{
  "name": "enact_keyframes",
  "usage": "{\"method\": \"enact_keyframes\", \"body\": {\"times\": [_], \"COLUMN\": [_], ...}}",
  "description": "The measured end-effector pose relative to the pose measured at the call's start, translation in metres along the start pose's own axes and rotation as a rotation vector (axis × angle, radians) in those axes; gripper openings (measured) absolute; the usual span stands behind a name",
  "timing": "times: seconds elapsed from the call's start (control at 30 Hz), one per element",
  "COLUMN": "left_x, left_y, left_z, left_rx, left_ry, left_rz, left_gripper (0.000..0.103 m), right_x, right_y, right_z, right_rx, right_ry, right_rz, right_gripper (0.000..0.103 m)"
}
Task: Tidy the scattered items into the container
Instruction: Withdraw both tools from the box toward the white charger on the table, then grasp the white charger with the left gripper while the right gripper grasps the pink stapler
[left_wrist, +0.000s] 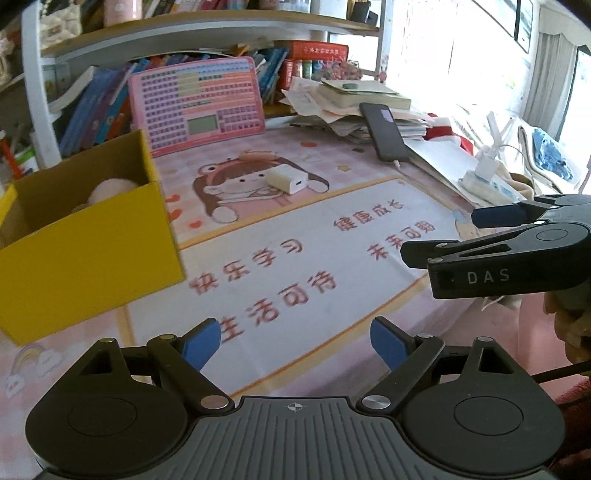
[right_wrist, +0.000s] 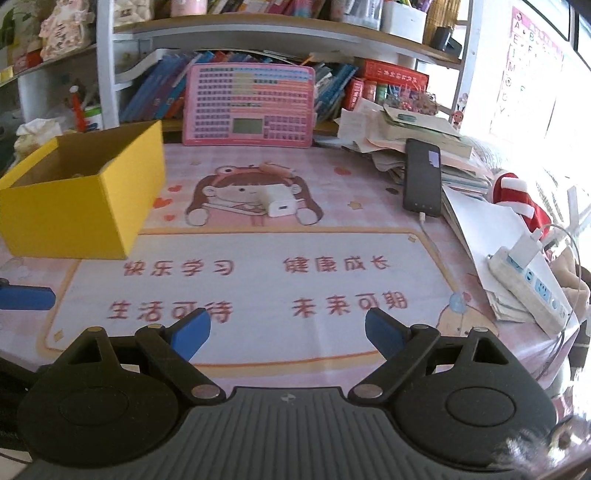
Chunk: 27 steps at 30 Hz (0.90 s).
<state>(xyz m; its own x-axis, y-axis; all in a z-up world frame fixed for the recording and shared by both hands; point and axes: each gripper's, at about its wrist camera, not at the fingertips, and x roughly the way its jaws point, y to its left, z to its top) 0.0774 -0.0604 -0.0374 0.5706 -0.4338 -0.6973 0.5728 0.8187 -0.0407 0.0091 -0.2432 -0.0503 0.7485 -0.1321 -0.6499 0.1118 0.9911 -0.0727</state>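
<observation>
A yellow cardboard box (left_wrist: 85, 243) stands open on the left of the desk mat; a pale pink round item (left_wrist: 110, 190) lies inside it. The box also shows in the right wrist view (right_wrist: 77, 206). A white charger block (left_wrist: 287, 180) lies on the mat's cartoon girl, also seen in the right wrist view (right_wrist: 277, 205). My left gripper (left_wrist: 295, 343) is open and empty, low over the mat's near edge. My right gripper (right_wrist: 288, 334) is open and empty, also near the front, and shows from the side at the right of the left wrist view (left_wrist: 437, 236).
A pink keyboard toy (right_wrist: 249, 107) leans against books at the back. A black phone (right_wrist: 423, 177) on a cable lies on a paper stack at right. A power strip (right_wrist: 532, 284) with a plugged charger sits at the right edge. Shelves rise behind.
</observation>
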Motion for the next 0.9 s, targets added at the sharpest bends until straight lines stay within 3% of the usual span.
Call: {"method": "enact_keyframes", "body": {"times": [0.4, 0.63, 0.9], "left_x": [0.061, 0.098, 0.138], "left_y": [-0.026, -0.036, -0.033], "left_z": [0.052, 0.084, 0.122], "left_rx": [-0.025, 0.003, -0.008], "left_ry": [0.023, 0.026, 0.018], "left_rz": [0.088, 0.162, 0.181], "left_gripper": [0.091, 0.091, 0.09], "right_x": [0.061, 0.102, 0.146], "right_y": [-0.063, -0.094, -0.113], "right_z": [0.044, 0.077, 0.114], "right_rx": [-0.007, -0.026, -0.043], "right_ry": [-0.016, -0.027, -0.024], "right_rz": [0.068, 0.153, 0.244], "right_gripper": [0.09, 0.089, 0.085]}}
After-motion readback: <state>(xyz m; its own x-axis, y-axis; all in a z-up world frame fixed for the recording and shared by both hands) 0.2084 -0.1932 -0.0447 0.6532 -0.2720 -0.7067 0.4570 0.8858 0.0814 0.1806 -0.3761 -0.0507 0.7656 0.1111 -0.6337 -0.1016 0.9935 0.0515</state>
